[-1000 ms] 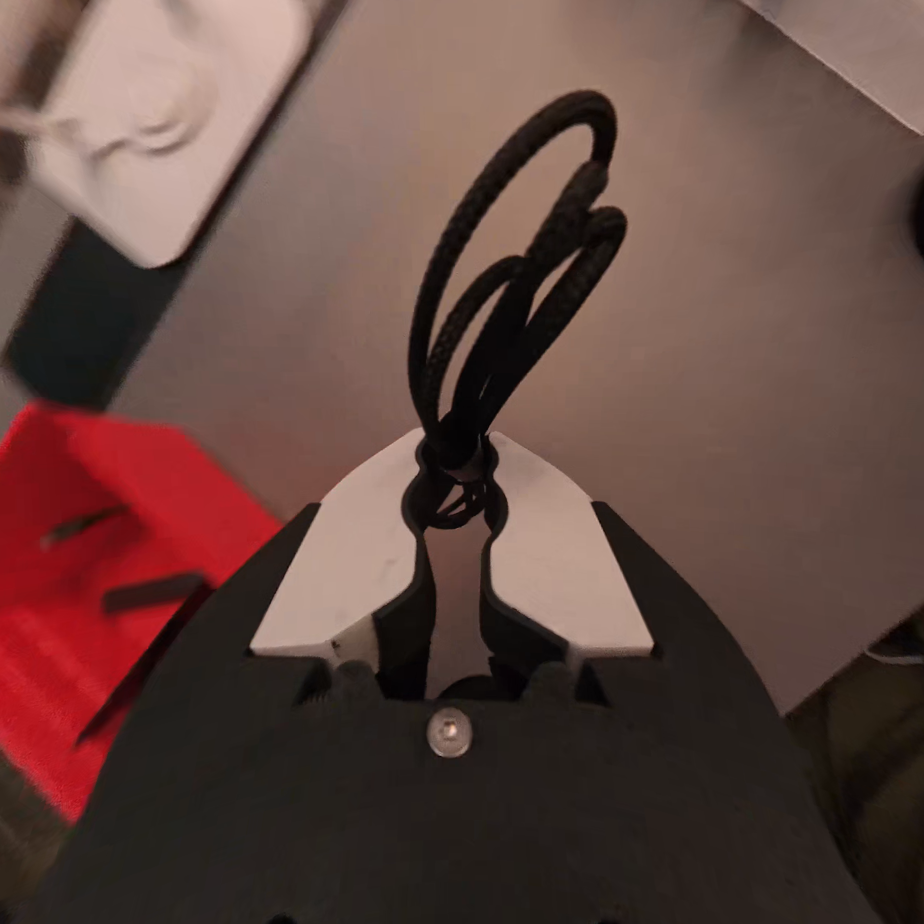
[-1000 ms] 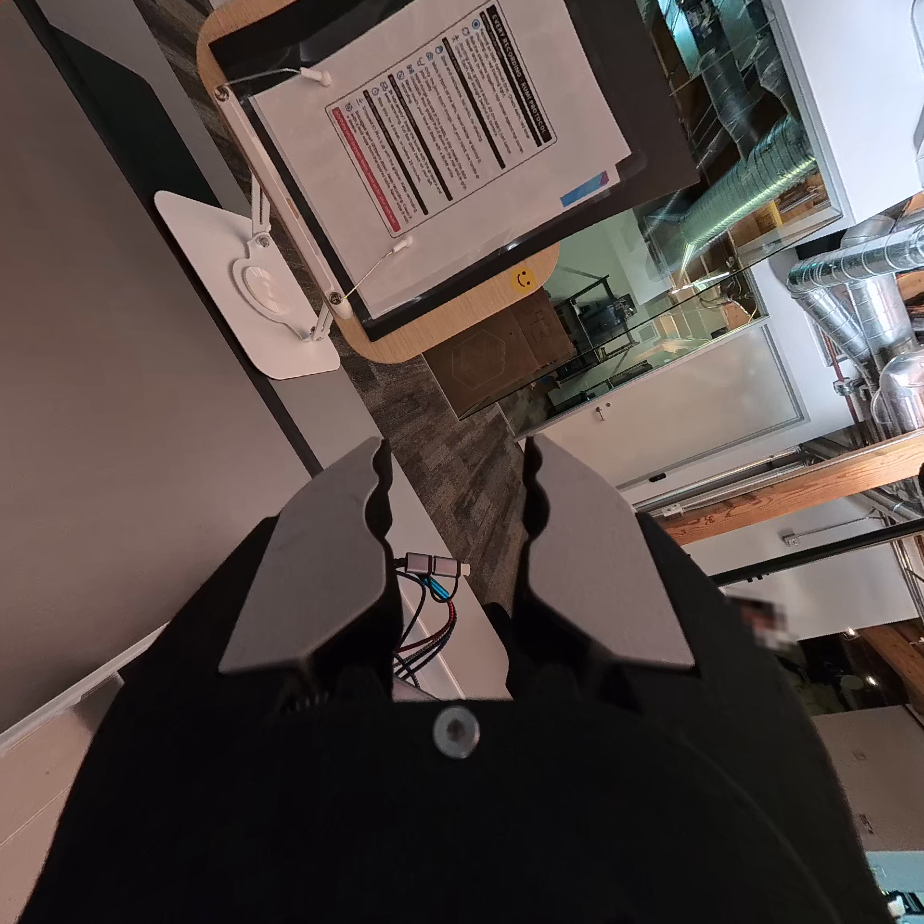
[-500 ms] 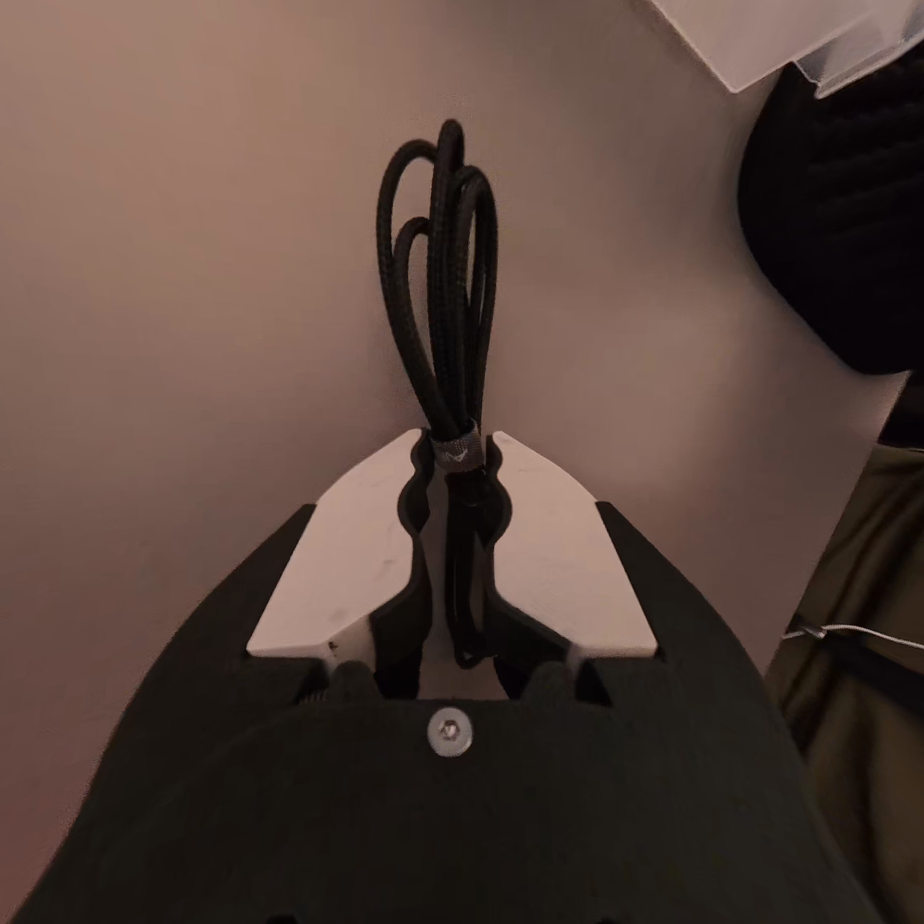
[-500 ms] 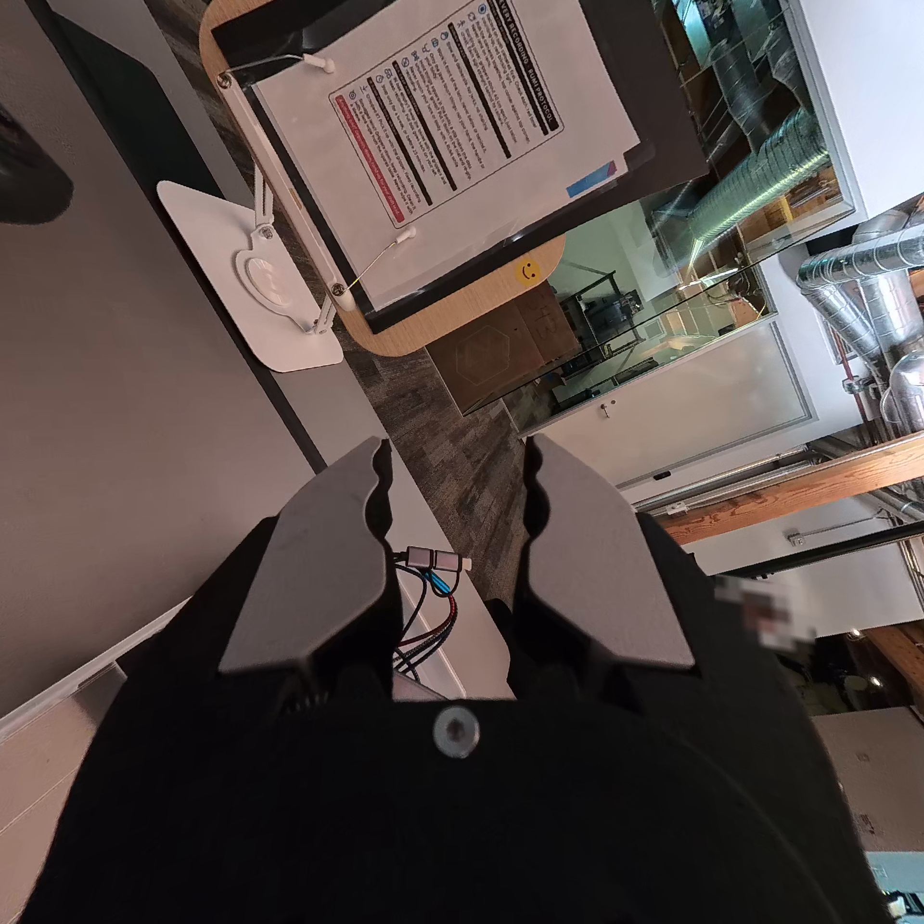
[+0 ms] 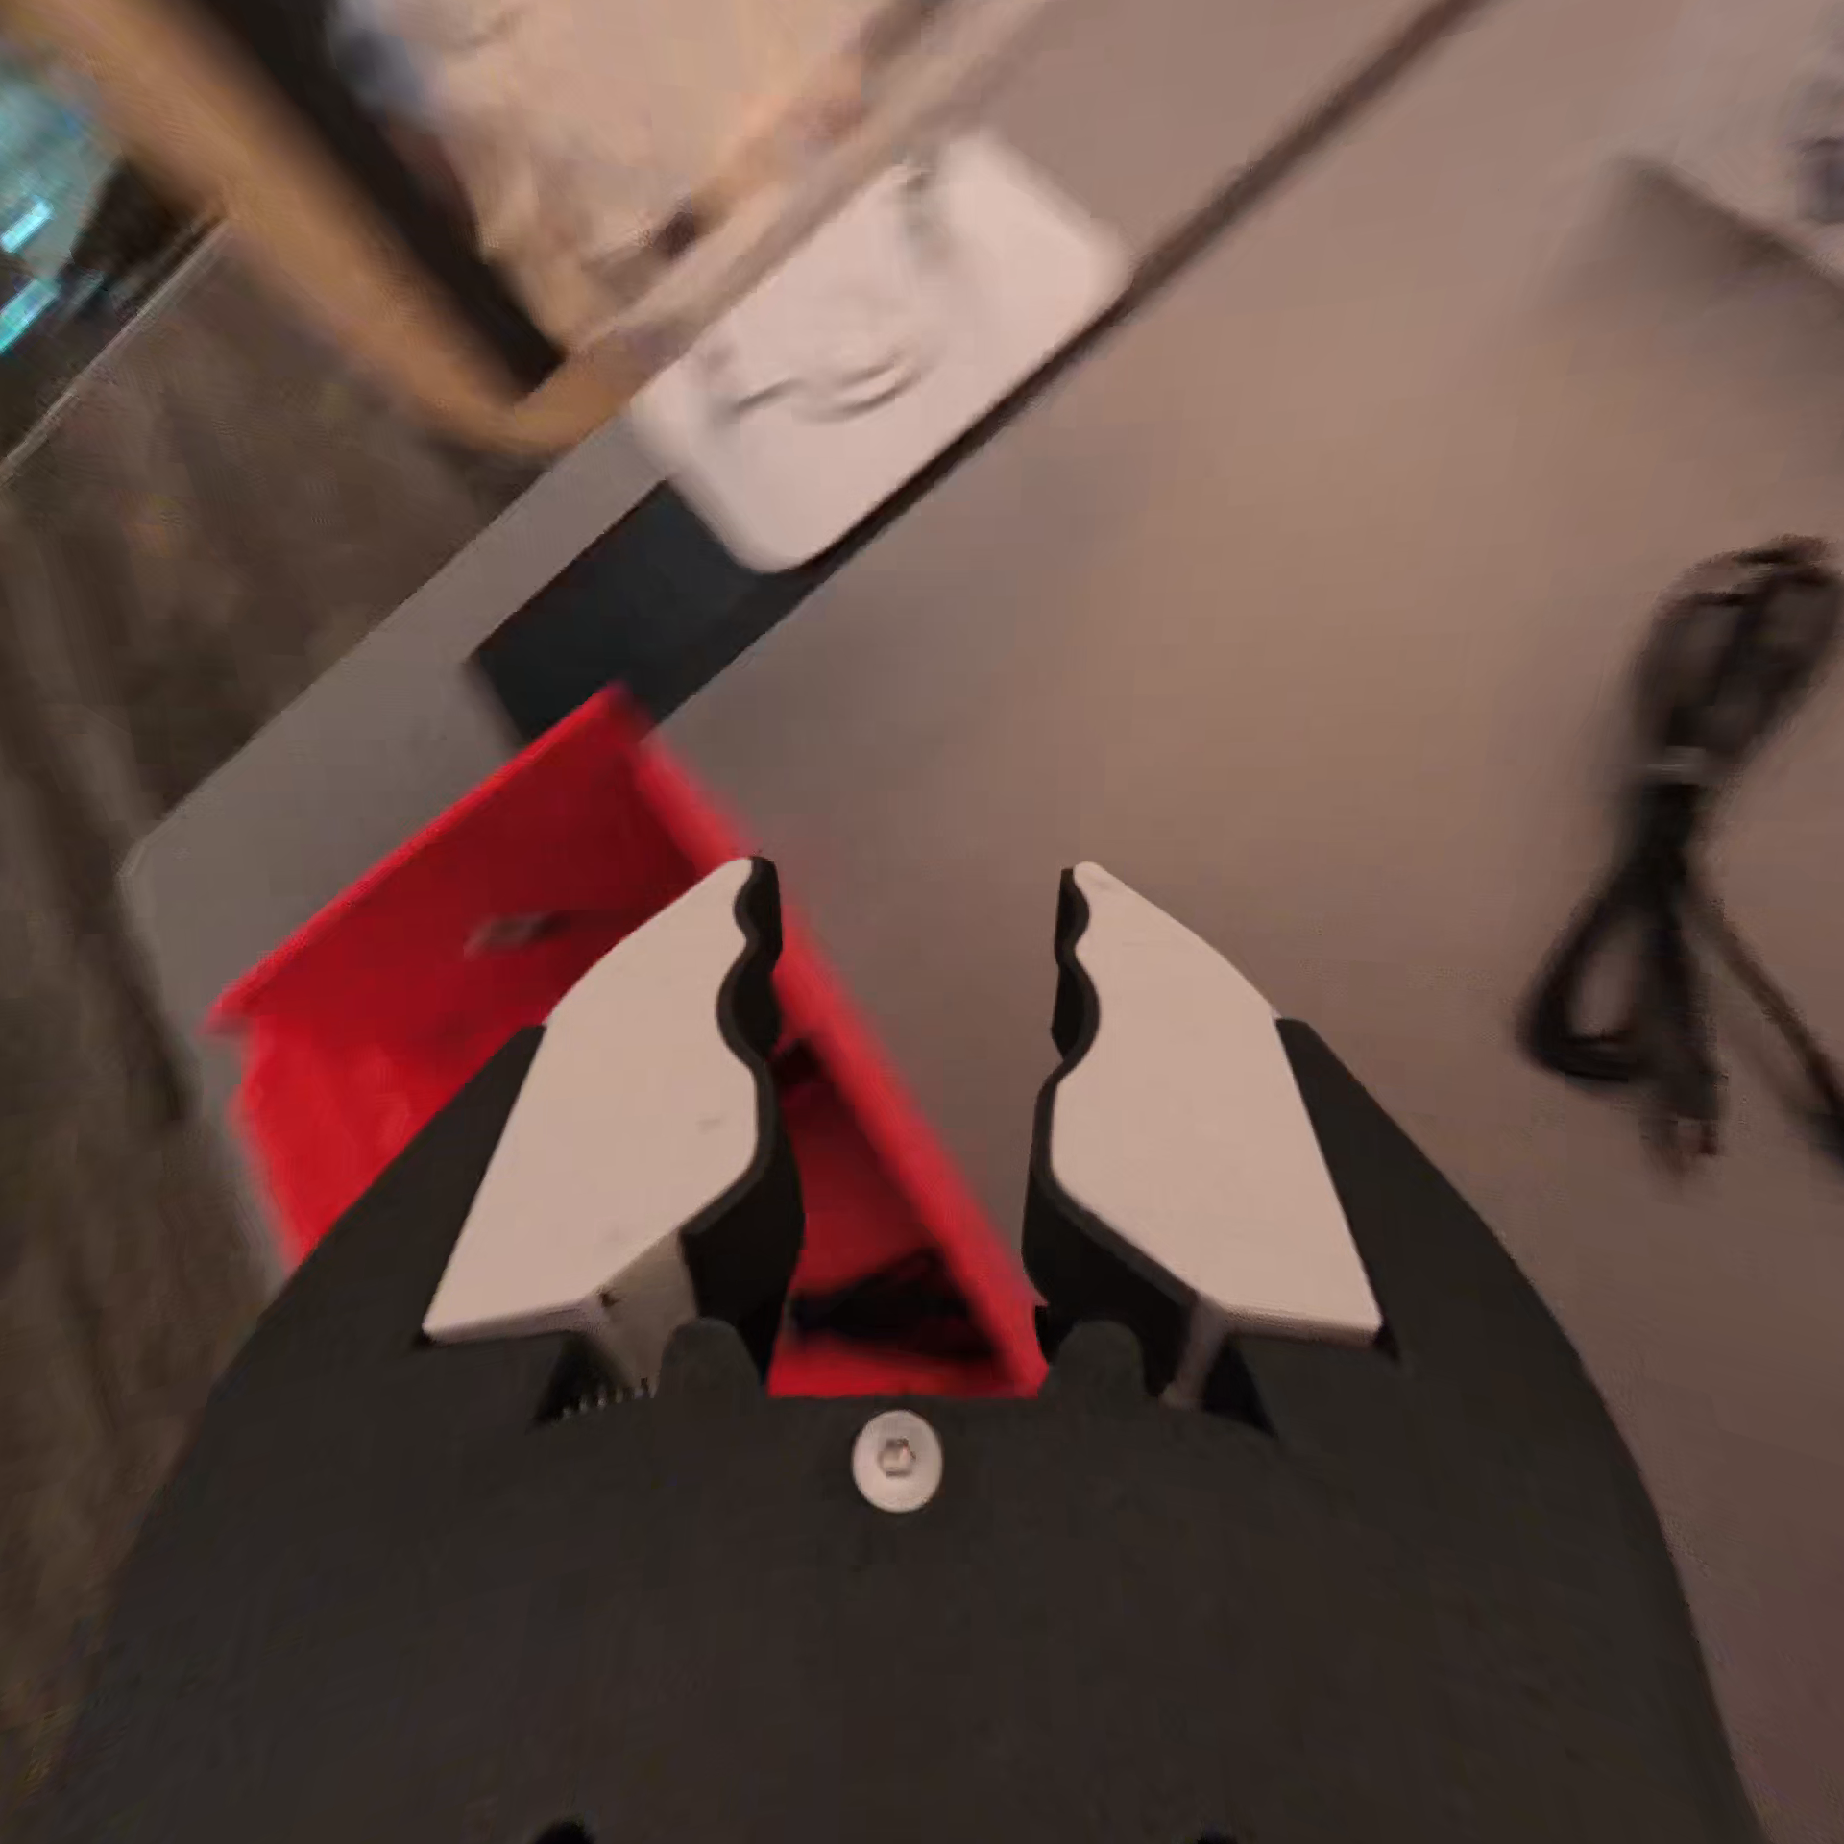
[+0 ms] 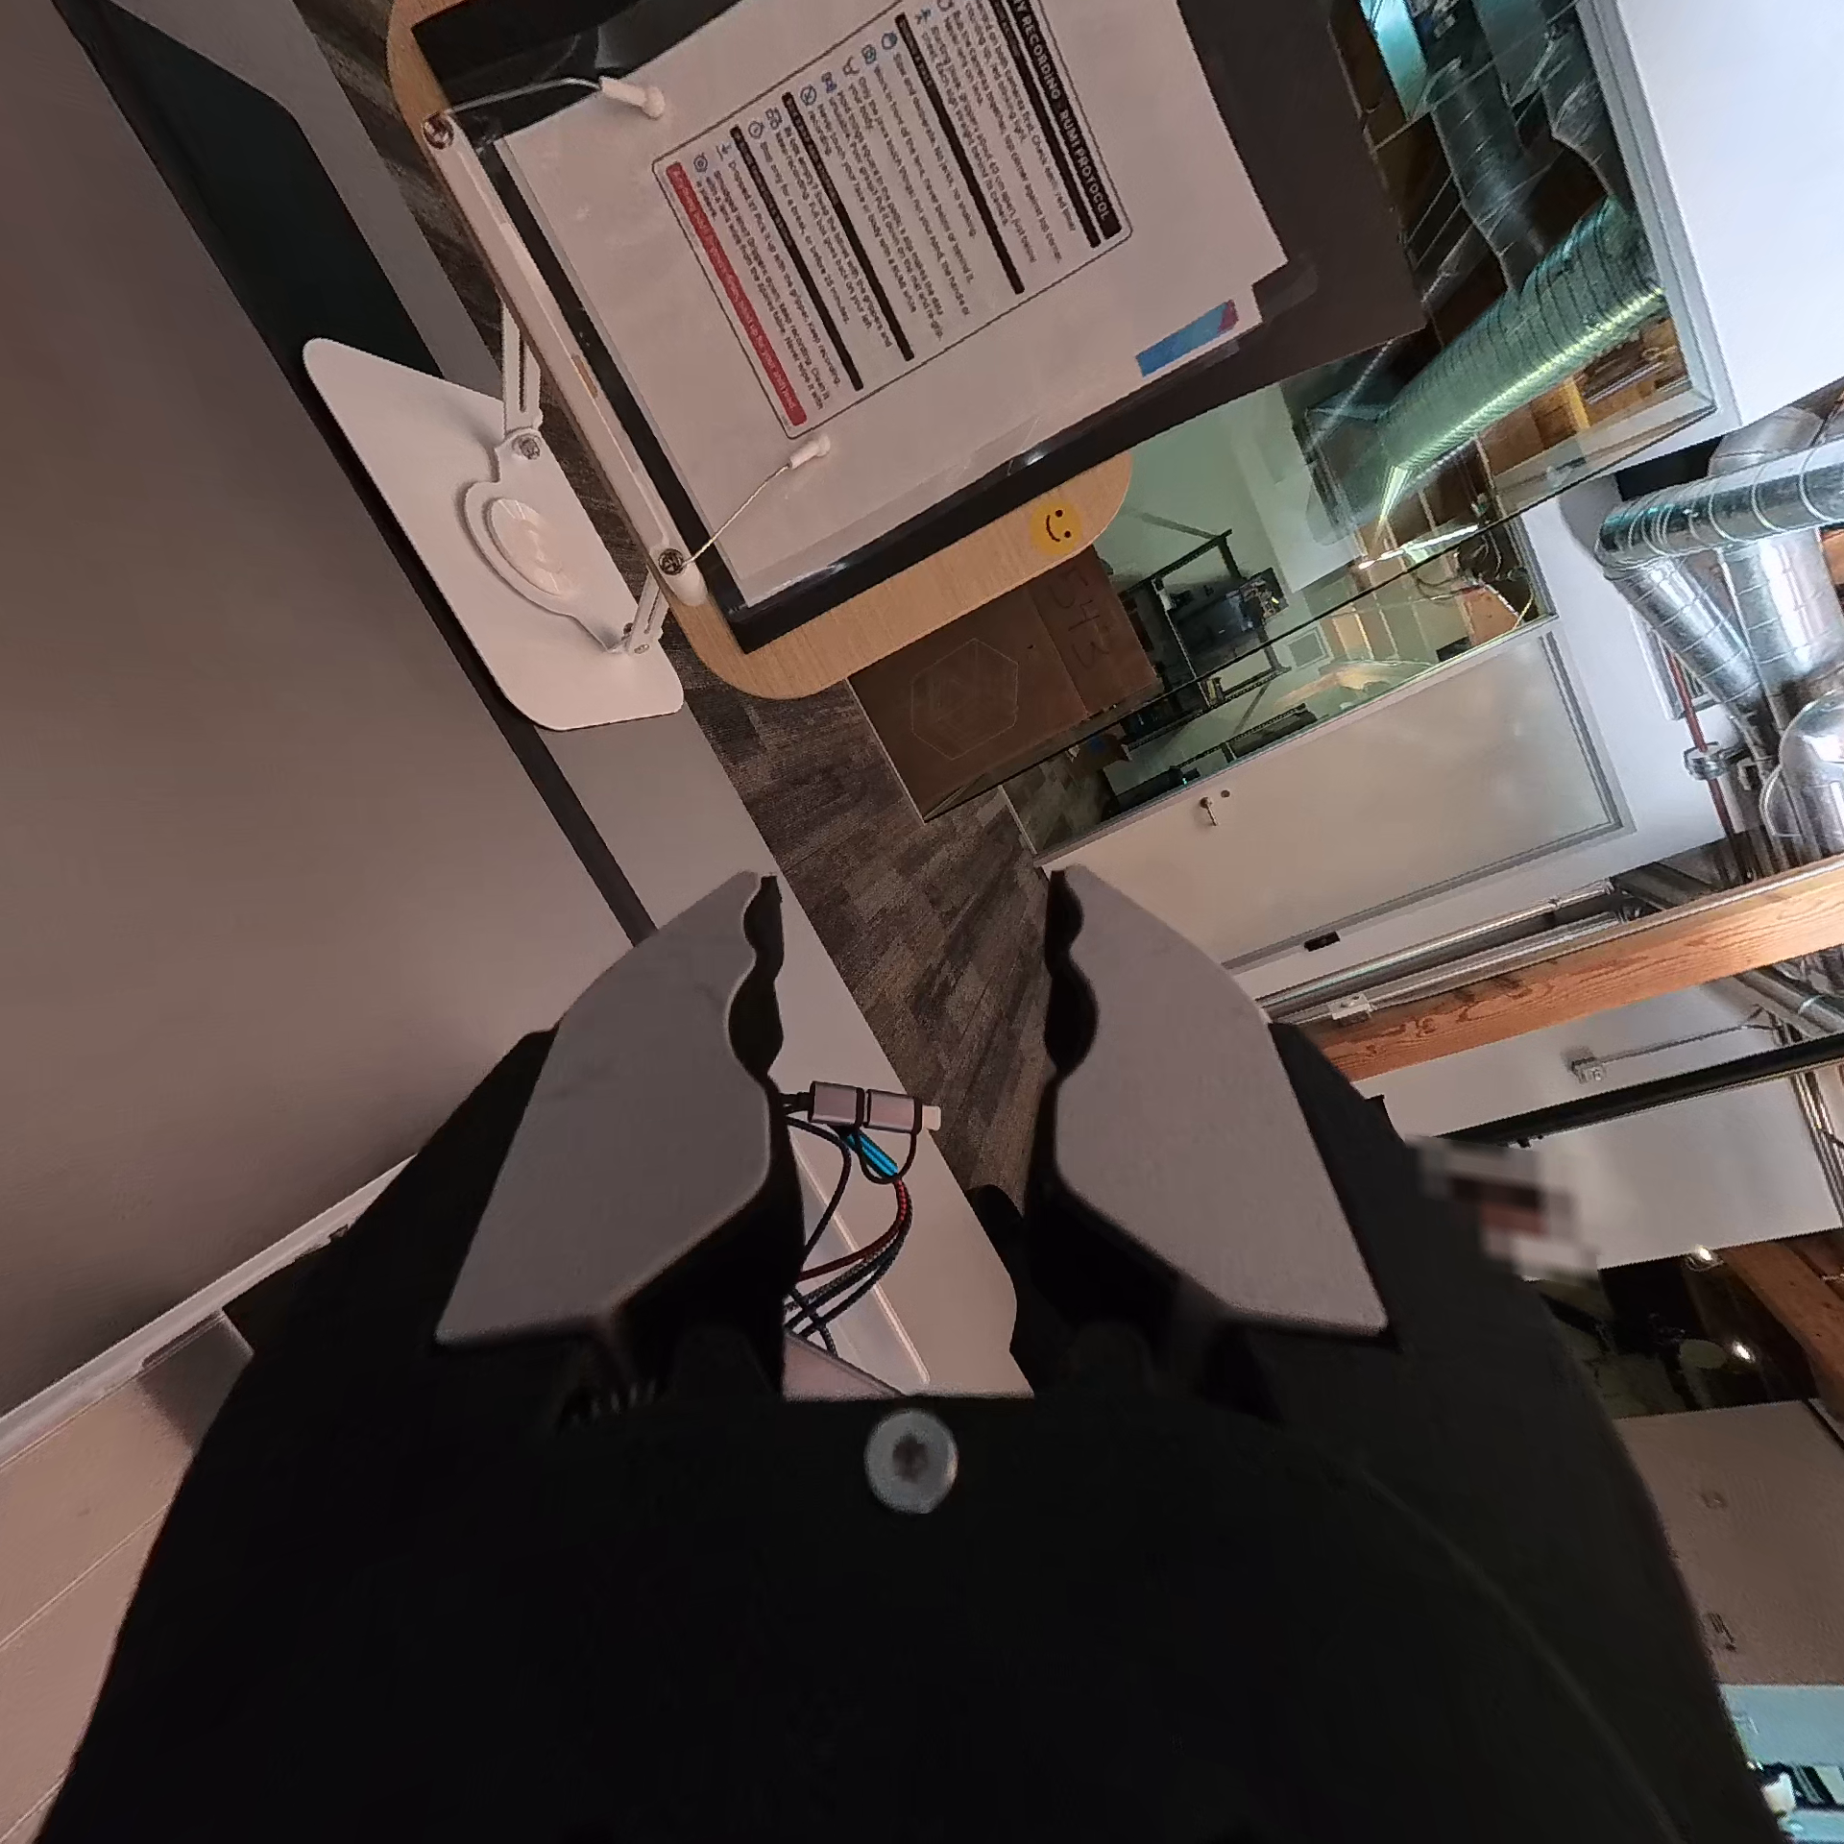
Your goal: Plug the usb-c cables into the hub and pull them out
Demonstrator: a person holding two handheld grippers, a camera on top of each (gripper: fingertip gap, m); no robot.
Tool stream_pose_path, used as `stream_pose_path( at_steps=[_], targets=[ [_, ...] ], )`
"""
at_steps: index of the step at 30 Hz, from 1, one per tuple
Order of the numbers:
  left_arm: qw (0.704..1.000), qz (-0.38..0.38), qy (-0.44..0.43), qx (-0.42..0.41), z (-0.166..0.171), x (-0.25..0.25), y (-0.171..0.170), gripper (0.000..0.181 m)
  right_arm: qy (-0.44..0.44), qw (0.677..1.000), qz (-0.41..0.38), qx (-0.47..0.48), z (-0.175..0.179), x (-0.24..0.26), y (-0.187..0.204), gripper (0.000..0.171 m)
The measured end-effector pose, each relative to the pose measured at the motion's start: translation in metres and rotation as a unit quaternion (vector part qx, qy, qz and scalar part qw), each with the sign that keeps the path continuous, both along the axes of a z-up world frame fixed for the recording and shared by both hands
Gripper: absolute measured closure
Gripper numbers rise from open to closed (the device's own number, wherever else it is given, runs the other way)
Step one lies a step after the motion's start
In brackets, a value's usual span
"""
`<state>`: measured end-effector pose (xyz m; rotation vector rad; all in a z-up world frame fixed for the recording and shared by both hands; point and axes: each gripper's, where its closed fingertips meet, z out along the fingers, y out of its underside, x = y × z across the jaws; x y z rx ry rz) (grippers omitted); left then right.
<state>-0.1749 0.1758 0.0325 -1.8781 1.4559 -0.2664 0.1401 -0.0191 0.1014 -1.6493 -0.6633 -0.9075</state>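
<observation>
Right of the red box (image 5: 559, 958) on the gray table (image 5: 1247, 599), well apart from it, lies a bundled black cable (image 5: 1656, 868), and the left gripper (image 5: 913, 888) hangs over the box's near edge with its jaws wide apart and nothing in them. The right gripper (image 6: 908, 898) is open and empty too, with more cables (image 6: 848, 1177) showing between its fingers, farther off. No hub can be seen, so I think this is still the fetching step, and next a gripper should close on something to bring out.
</observation>
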Motion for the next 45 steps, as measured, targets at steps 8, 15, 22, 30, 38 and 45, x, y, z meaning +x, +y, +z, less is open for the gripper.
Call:
stream_pose_path(
  at_steps=[8, 15, 22, 30, 38, 45],
  targets=[
    [0.923, 0.272, 0.117, -0.245, -0.076, -0.177, 0.037, 0.133, 0.000, 1.000, -0.008, -0.020, -0.010, 0.003, 0.003, 0.120],
    [0.837, 0.356, 0.163, -0.384, -0.135, -0.200, 0.038, 0.122, 0.005, 0.999, -0.013, -0.030, -0.015, 0.006, 0.003, 0.119],
    [0.815, 0.387, 0.167, -0.397, -0.155, -0.192, 0.051, 0.125, 0.006, 0.999, -0.020, -0.037, -0.018, 0.011, 0.003, 0.119],
    [0.793, 0.404, 0.198, -0.411, -0.174, -0.189, 0.052, 0.129, 0.009, 0.999, -0.023, -0.042, -0.021, 0.014, 0.001, 0.119],
    [0.783, 0.411, 0.200, -0.422, -0.183, -0.186, 0.054, 0.133, 0.010, 0.998, -0.024, -0.053, -0.025, 0.015, 0.001, 0.119],
    [0.783, 0.393, 0.201, -0.438, -0.182, -0.186, 0.053, 0.138, 0.010, 0.998, -0.025, -0.061, -0.028, 0.015, 0.002, 0.119]
  ],
)
